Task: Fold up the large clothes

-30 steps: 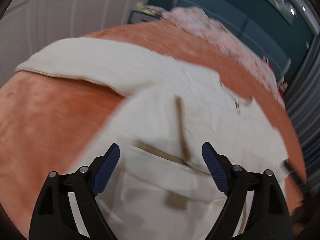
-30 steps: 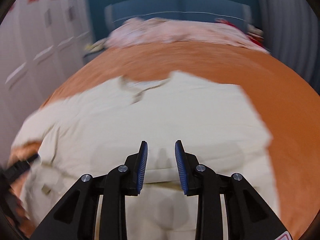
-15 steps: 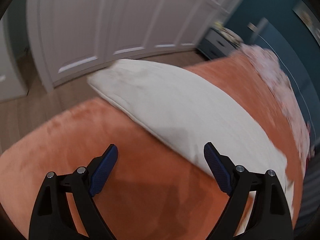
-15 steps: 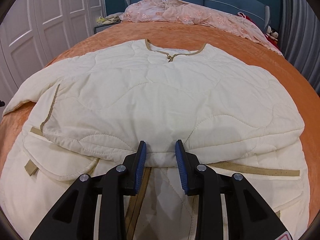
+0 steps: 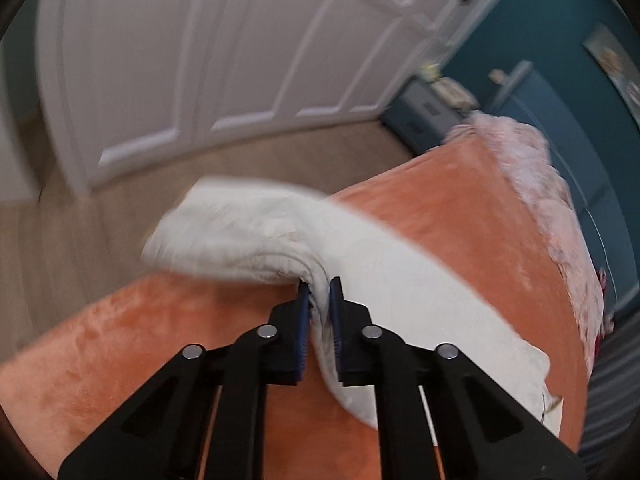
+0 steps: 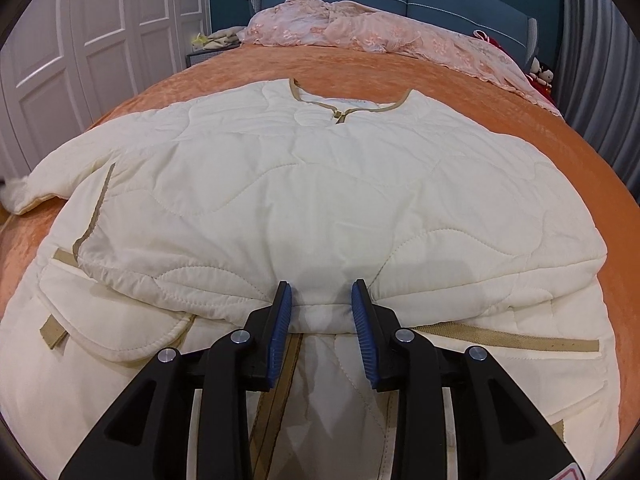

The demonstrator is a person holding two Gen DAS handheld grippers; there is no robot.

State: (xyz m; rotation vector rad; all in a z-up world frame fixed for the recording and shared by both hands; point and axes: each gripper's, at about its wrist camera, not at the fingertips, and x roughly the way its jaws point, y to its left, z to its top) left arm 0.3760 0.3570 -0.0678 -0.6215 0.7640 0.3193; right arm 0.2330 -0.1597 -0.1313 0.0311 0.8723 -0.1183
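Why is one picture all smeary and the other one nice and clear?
Left wrist view: motion blur smears the white doors and the cream sleeve pinched in the left gripper. Right wrist view: sharp, with quilted jacket stitching crisp and the right gripper casting a soft shadow. Both views: fisheye bending curves the orange bedspread.

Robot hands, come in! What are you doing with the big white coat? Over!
Left gripper shut on the sleeve. Right gripper part open over the cream quilted jacket, folded edge between the jaws. Nothing in the way.
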